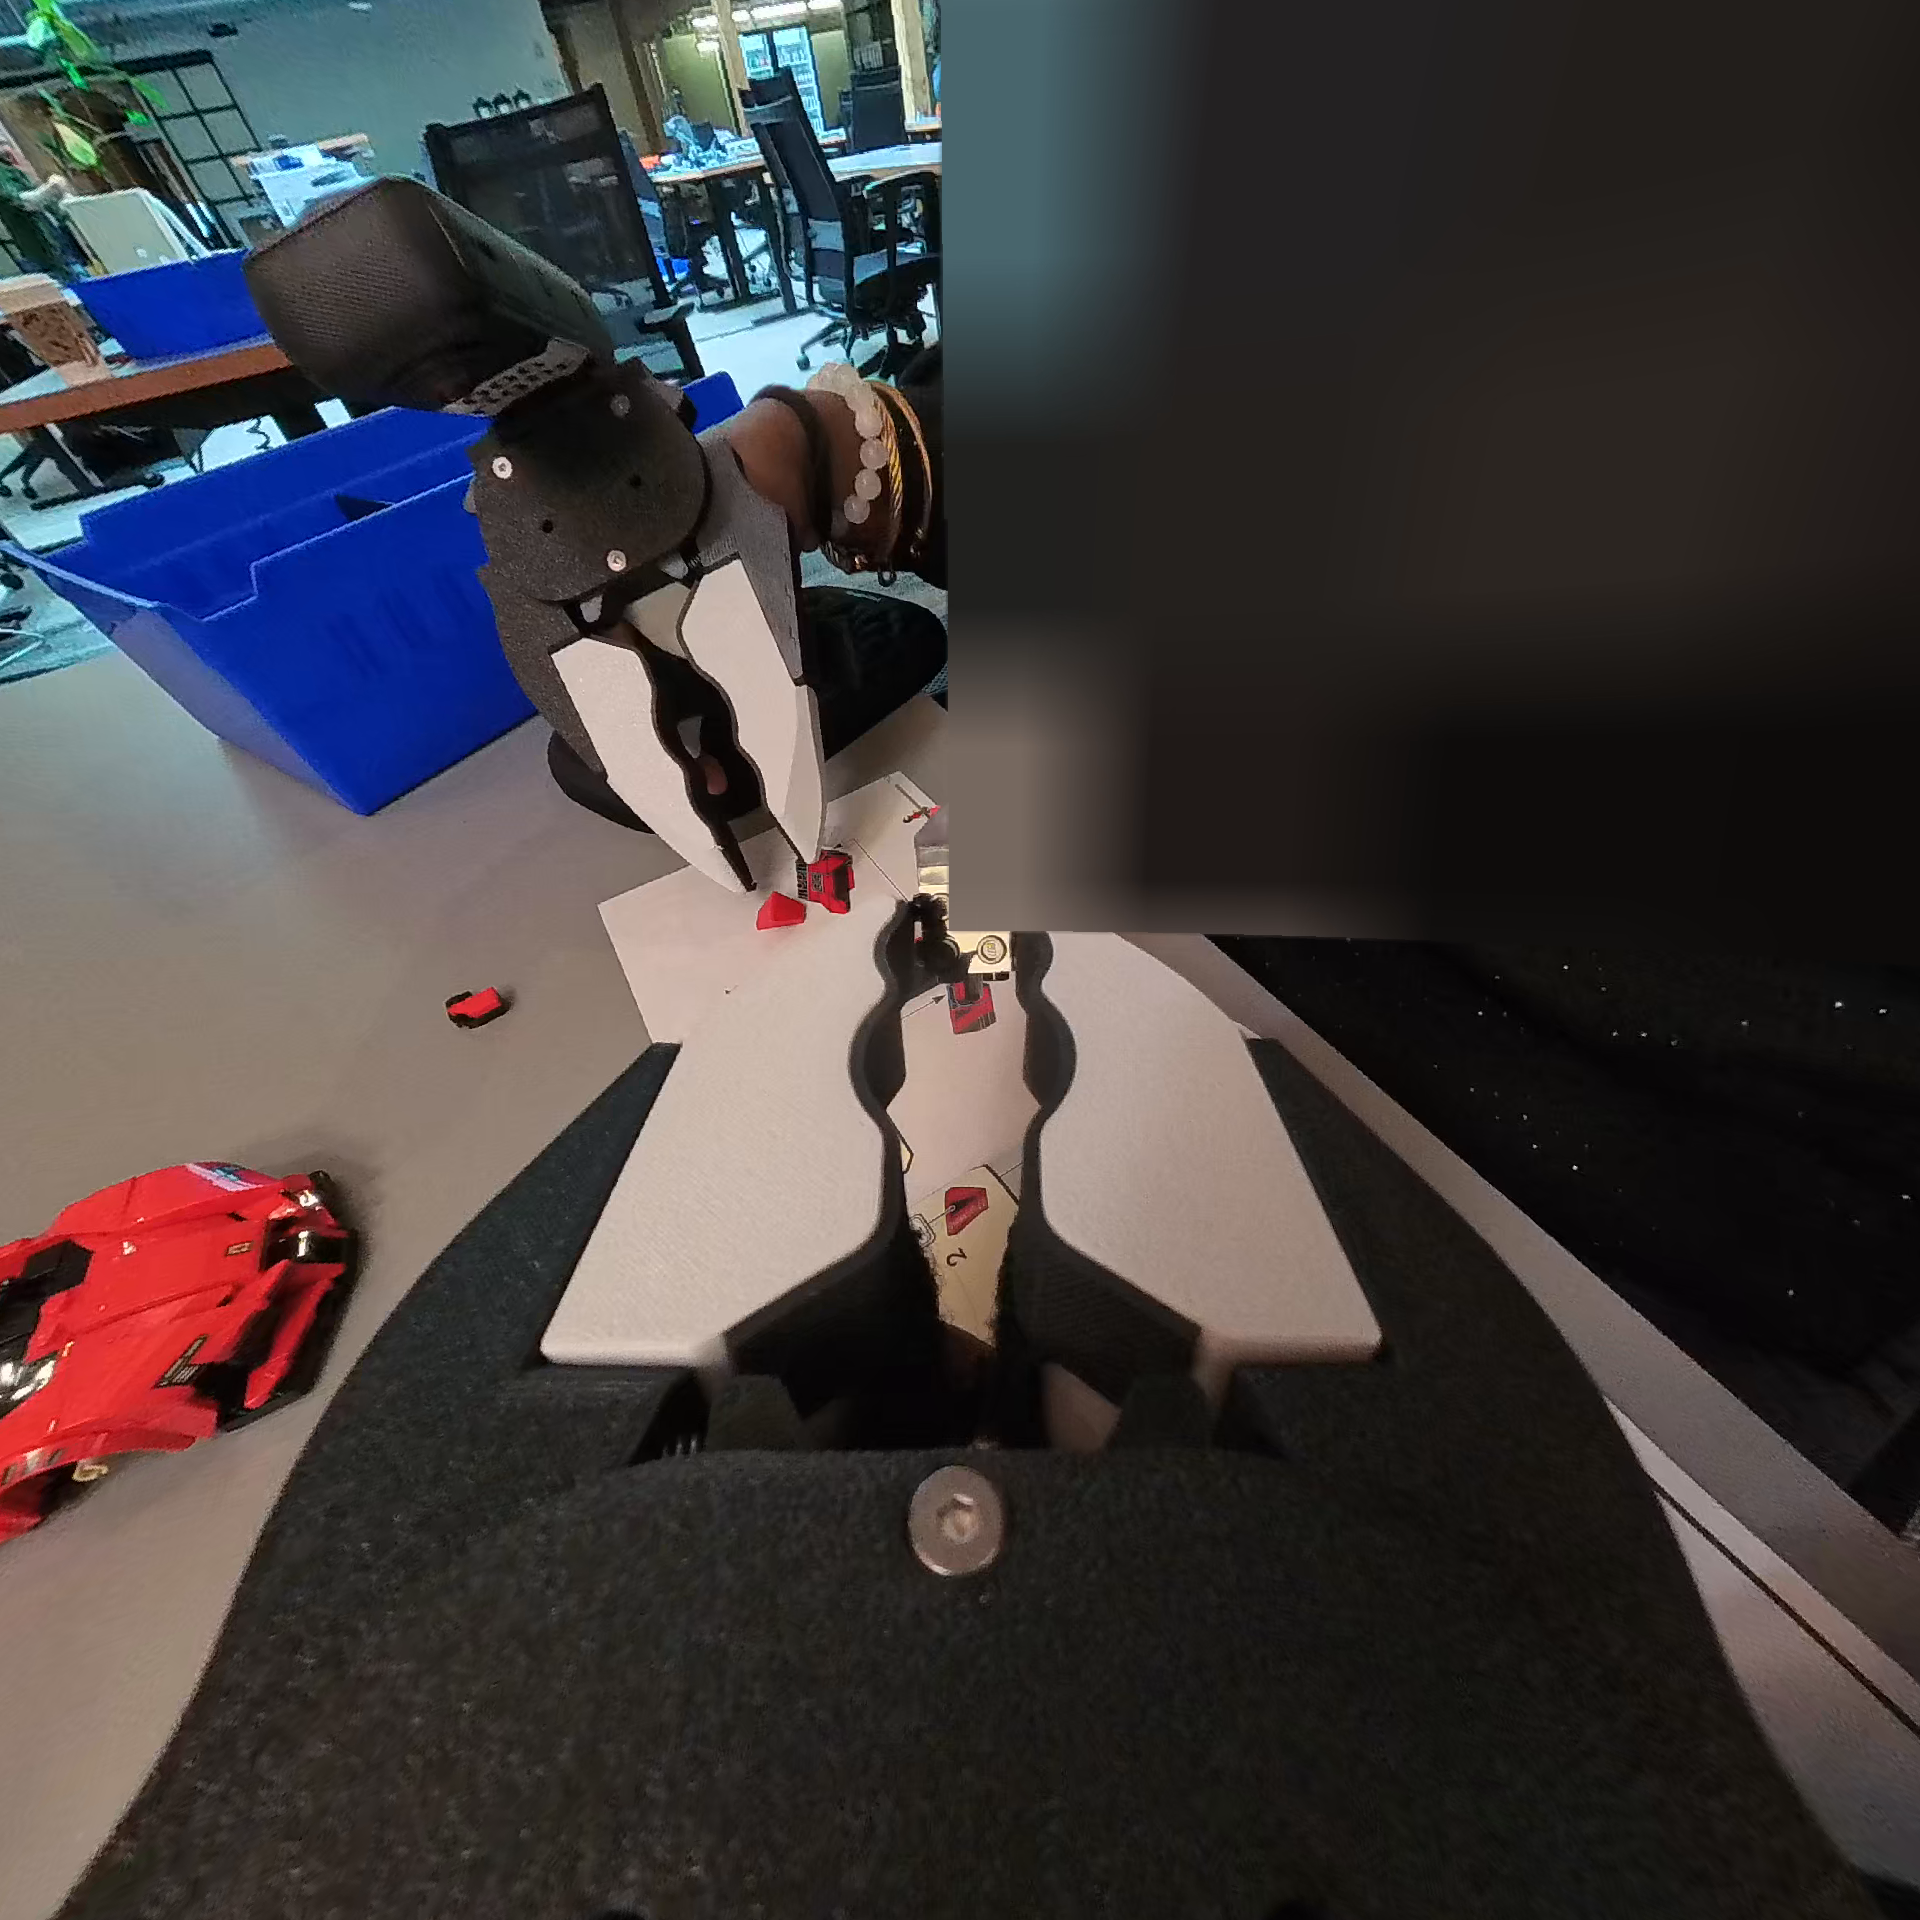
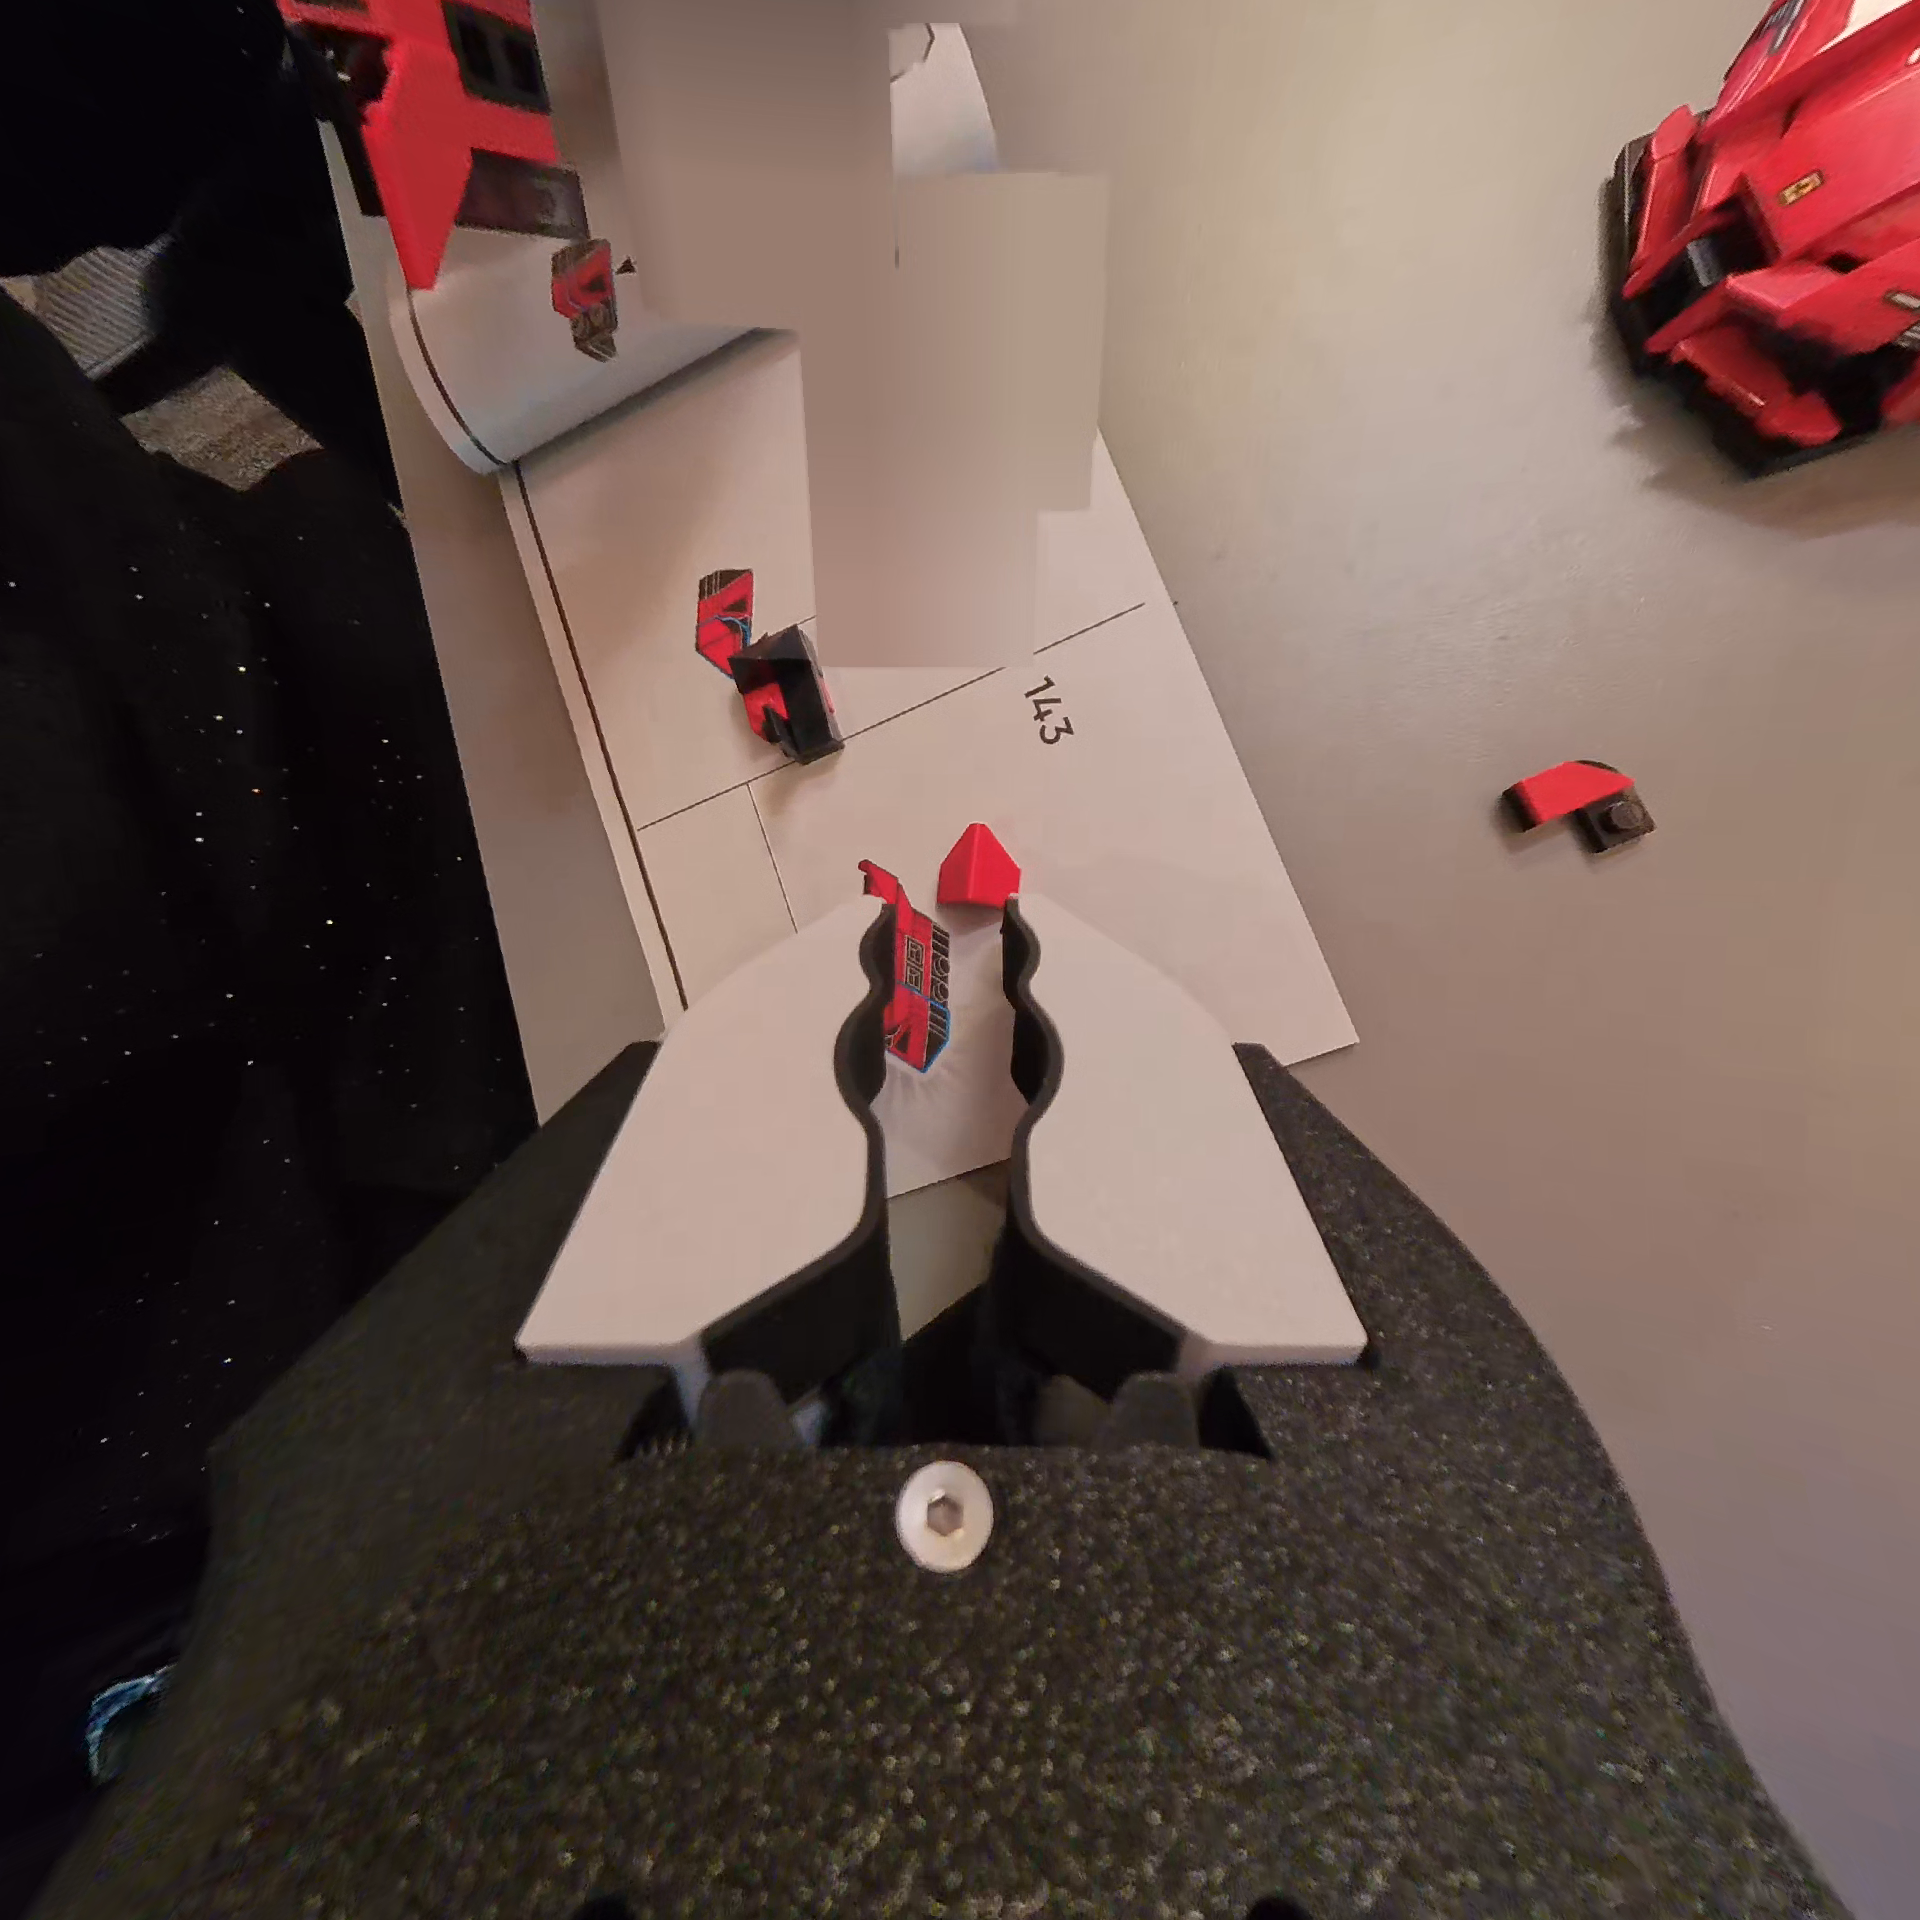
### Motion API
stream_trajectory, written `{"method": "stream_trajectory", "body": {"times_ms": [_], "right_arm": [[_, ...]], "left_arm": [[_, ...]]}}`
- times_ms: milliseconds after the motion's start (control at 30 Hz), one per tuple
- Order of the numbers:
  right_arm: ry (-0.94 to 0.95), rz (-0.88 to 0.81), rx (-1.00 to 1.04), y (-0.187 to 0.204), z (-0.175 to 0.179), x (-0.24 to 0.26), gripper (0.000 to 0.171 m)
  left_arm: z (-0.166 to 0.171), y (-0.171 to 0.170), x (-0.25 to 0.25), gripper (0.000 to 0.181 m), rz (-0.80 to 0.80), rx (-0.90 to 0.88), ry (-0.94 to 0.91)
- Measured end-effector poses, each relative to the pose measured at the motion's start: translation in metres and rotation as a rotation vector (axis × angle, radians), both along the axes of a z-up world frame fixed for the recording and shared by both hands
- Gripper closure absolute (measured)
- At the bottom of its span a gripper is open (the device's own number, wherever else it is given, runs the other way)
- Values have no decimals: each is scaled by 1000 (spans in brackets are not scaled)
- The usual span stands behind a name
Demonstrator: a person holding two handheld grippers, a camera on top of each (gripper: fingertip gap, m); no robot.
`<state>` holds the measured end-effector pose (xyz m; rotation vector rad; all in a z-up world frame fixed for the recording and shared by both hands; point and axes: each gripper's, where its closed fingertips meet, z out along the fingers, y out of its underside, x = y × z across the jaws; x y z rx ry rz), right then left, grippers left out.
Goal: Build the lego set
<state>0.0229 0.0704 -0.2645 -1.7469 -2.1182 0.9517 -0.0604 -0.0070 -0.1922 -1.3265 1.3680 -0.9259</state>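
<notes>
Looking along the left wrist view, the left gripper (image 1: 961, 935) hangs over the white instruction booklet (image 1: 707, 935) with its white fingers apart; its tips run into a blurred patch, so whether anything sits between them cannot be told. Farther off, the right gripper (image 1: 774, 868) angles down to the booklet, its tips just beside a small red wedge brick (image 1: 779, 911) and a red-and-black brick assembly (image 1: 829, 881). Open grey tabletop (image 1: 260, 883) spreads to the left, holding only a small red-and-black curved piece (image 1: 476, 1006) and, near the frame's left edge, the red brick-built sports car (image 1: 156, 1309). Behind stands a blue plastic bin (image 1: 312, 644); its inside is hidden. The table's near edge runs down the right side.

From the right wrist view, the right gripper (image 2: 940, 909) stands parted, nothing clamped, with the red wedge brick (image 2: 977, 864) just ahead of its right tip. A black-and-red small assembly (image 2: 790, 698) lies on the booklet (image 2: 1143, 883) farther ahead. Bare tabletop (image 2: 1351, 623) lies to the right, with the curved piece (image 2: 1574, 805) and the car (image 2: 1787, 249) well apart. The booklet's left margin follows the table edge.
</notes>
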Motion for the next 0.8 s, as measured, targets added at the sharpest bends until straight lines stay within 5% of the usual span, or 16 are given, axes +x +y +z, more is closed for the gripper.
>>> {"method": "stream_trajectory", "body": {"times_ms": [800], "right_arm": [[-165,47,125,2,-9,-6,157]], "left_arm": [[-6,2,-1,163,6,-16,4]]}}
